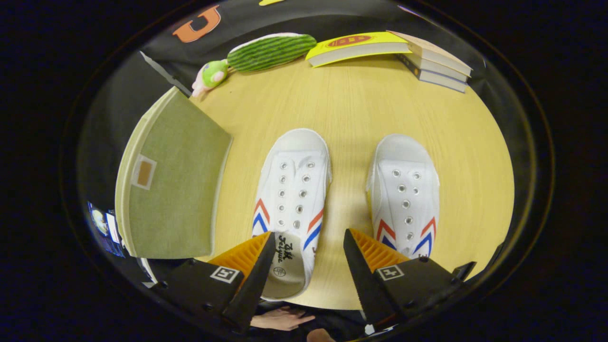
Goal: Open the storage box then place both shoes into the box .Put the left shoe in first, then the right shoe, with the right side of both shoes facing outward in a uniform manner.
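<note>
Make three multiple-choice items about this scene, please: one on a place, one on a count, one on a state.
1. Where is the storage box?
A. beside the shoe nearer it
B. on the books
C. between the shoes

2. How many shoes lie on the table?
A. one
B. two
C. three

3. The gripper is:
A. shut on a shoe
B. open
C. holding the cucumber toy

Answers: 1 A, the box stands next to that shoe; 2 B, a second shoe lies alongside; 3 B, the fingers stand apart.

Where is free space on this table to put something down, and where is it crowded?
Bare table lies between the shoe toes and the books, also between left shoe and right shoe. Crowded: far edge, with plush toy. The open gripper hovers above.
</note>
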Tool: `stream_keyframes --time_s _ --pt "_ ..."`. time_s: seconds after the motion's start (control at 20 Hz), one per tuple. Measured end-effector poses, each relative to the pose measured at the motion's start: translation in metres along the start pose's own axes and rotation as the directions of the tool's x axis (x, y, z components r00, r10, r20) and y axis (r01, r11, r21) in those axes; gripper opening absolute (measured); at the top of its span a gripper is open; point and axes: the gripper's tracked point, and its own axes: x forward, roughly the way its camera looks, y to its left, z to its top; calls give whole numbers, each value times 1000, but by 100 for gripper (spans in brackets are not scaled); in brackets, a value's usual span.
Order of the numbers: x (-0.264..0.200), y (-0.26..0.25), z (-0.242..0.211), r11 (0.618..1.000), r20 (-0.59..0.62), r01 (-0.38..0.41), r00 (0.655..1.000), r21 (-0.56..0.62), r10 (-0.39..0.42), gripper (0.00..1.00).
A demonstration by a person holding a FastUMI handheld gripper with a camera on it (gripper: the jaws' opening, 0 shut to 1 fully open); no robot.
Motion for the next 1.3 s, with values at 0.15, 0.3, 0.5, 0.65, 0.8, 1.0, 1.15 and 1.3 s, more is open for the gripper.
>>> stream_keyframes --time_s 0.15,0.3,0.5,0.65,0.8,1.0,1.15,1.3 --pt "13 2 -1 1000 -29 -16 999 13 16 81" --pt "16 14 -1 998 -25 -63 998 28 63 57" --pt "15 9 0 997 -7 -55 998 46 55 21" --pt "12 8 0 989 3 -96 995 113 96 7" --pt "6 19 0 976 18 -144 990 166 143 6" --pt "-17 28 5 951 67 -206 978 232 196 6" --pt "-52 34 13 938 131 -238 969 252 211 6" --pt "-103 50 19 943 192 -250 959 219 209 6"
